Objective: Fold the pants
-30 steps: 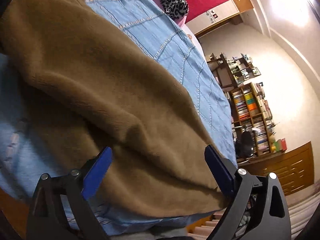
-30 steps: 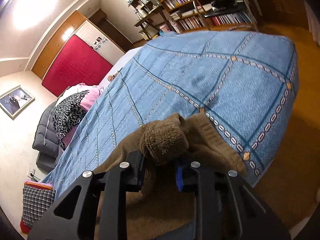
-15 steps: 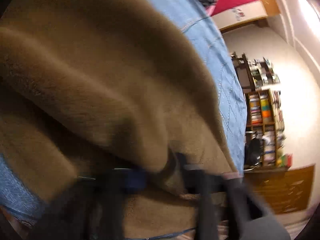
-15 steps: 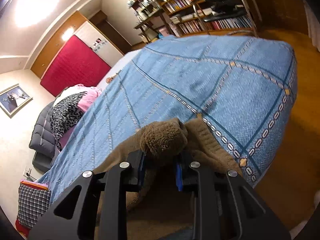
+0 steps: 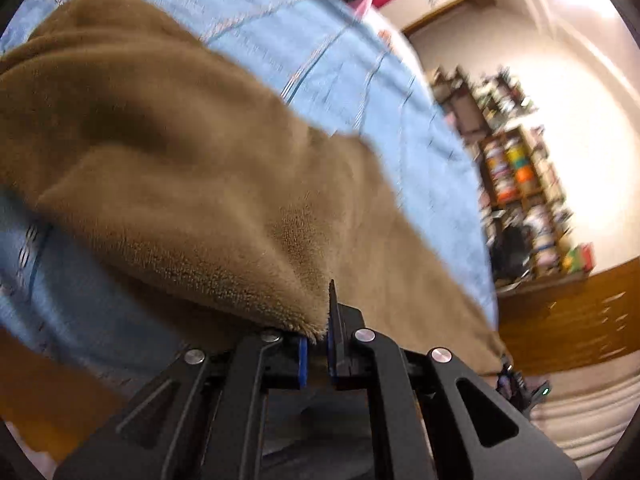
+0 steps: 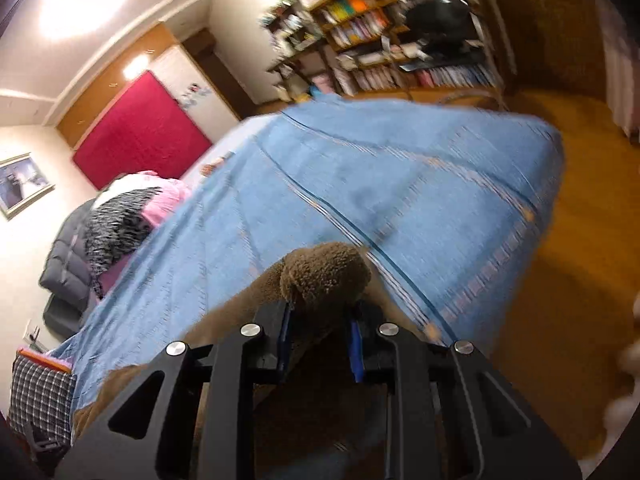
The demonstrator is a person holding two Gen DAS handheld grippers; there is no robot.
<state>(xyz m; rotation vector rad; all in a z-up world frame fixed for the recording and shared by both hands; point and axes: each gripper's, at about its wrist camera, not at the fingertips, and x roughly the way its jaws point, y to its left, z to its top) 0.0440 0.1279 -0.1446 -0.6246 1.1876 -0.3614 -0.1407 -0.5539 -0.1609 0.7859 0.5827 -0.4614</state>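
My left claw (image 5: 316,350) and right claw (image 6: 318,340) both clamp brown pants (image 5: 192,168) | fold just begun | most cloth unfolded on bed (image 6: 400,184).

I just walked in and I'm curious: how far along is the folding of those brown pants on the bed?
Early on. Done: both grips are made. The left gripper pinches an edge of the brown pants, and the right gripper clamps a bunched wad. In hand: lifting that cloth off the blue bedspread. Left: the pants look rumpled, with no tidy fold visible.
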